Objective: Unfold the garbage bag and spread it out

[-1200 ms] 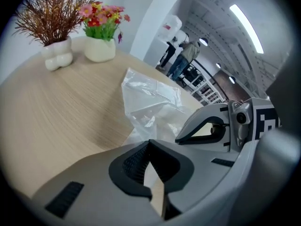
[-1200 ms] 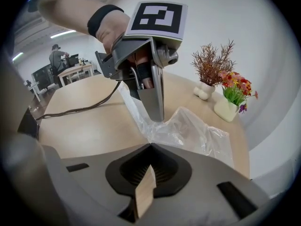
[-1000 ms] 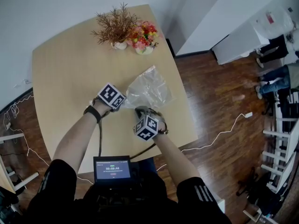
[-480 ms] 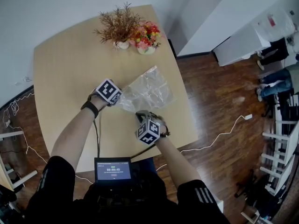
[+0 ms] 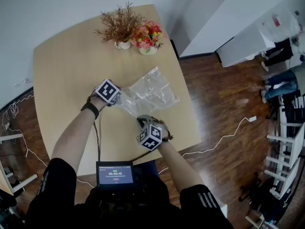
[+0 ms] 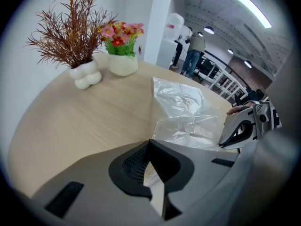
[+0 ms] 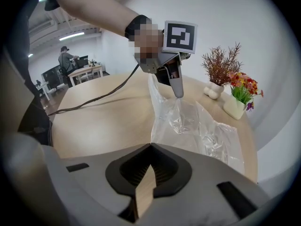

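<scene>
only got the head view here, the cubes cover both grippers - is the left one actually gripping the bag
Observer: Yes. The left gripper is shut, and pale film from the bag shows pinched in it.
Operator: and the right one
Observer: The right gripper is shut too. The bag's edge runs straight down to its tips, so it looks pinched there.
Operator: is the bag lying flat
Observer: No. In the right gripper view, the left gripper holds one corner up off the table. The far end lies crumpled on the wood.
</scene>
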A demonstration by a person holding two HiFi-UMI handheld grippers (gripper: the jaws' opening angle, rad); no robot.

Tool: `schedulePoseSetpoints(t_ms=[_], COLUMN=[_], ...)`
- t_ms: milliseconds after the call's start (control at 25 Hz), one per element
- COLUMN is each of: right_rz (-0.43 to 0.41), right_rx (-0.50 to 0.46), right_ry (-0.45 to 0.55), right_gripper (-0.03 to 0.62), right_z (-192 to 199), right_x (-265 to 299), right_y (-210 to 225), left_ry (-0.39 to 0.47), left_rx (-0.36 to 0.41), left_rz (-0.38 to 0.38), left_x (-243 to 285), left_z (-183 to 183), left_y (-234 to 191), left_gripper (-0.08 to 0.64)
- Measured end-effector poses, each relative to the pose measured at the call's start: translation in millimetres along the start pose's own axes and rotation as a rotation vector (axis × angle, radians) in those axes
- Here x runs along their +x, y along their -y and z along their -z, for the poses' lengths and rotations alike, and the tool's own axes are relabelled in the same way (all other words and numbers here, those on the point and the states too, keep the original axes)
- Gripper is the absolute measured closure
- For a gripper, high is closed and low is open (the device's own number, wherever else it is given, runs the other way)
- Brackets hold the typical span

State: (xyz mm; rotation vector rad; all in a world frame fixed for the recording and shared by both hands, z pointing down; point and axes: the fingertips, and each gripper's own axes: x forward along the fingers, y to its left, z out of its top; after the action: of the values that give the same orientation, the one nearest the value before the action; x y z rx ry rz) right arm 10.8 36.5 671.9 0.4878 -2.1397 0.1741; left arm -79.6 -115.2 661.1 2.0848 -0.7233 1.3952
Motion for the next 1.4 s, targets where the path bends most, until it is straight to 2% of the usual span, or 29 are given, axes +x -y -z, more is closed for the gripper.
schedulePoseSetpoints(t_ms=[200, 280, 400, 560, 640, 960, 1200, 1360, 1400], right_rz=[0.001, 0.004, 0.010, 0.015, 0.019, 0.019, 0.017, 0.020, 0.021], right_rx=[0.001, 0.001, 0.002, 0.009, 0.013, 0.010, 0.001, -0.001, -0.001], right_ry=[0.000, -0.001, 0.000, 0.004, 0.006, 0.010, 0.005, -0.001, -0.003], right_gripper=[0.574, 0.574, 0.574, 0.574, 0.574, 0.574, 0.574, 0.574, 0.574], right_z=[0.7, 0.2, -1.0, -0.9, -0.2, -2.5, -2.8, -1.2, -0.3], right_x=[0.1, -0.4, -0.5, -0.7, -1.9, -3.1, -4.3, -4.2, -4.0], right_y=[0.6, 1.8, 3.9, 6.7, 7.7, 9.2, 8.9, 9.4, 9.9], left_ry=[0.012, 0.016, 0.023, 0.024, 0.029, -0.012, -0.066, -0.063, -0.066], left_rx=[-0.015, -0.018, -0.021, -0.029, -0.045, -0.099, -0.140, -0.152, -0.147], left_rz=[0.008, 0.017, 0.034, 0.073, 0.102, 0.260, 0.279, 0.268, 0.269], left_x=[-3.0, -5.2, -8.8, -14.5, -20.3, -27.5, -9.4, -3.6, -2.5], left_z=[-0.4, -0.7, -1.0, 3.3, 6.6, 36.9, 57.0, 58.6, 58.9], left_y=[2.0, 3.5, 5.4, 10.9, 14.0, 48.2, 61.3, 59.5, 60.0], left_gripper=[0.556, 0.502, 0.472, 0.343, 0.318, 0.314, 0.327, 0.438, 0.446])
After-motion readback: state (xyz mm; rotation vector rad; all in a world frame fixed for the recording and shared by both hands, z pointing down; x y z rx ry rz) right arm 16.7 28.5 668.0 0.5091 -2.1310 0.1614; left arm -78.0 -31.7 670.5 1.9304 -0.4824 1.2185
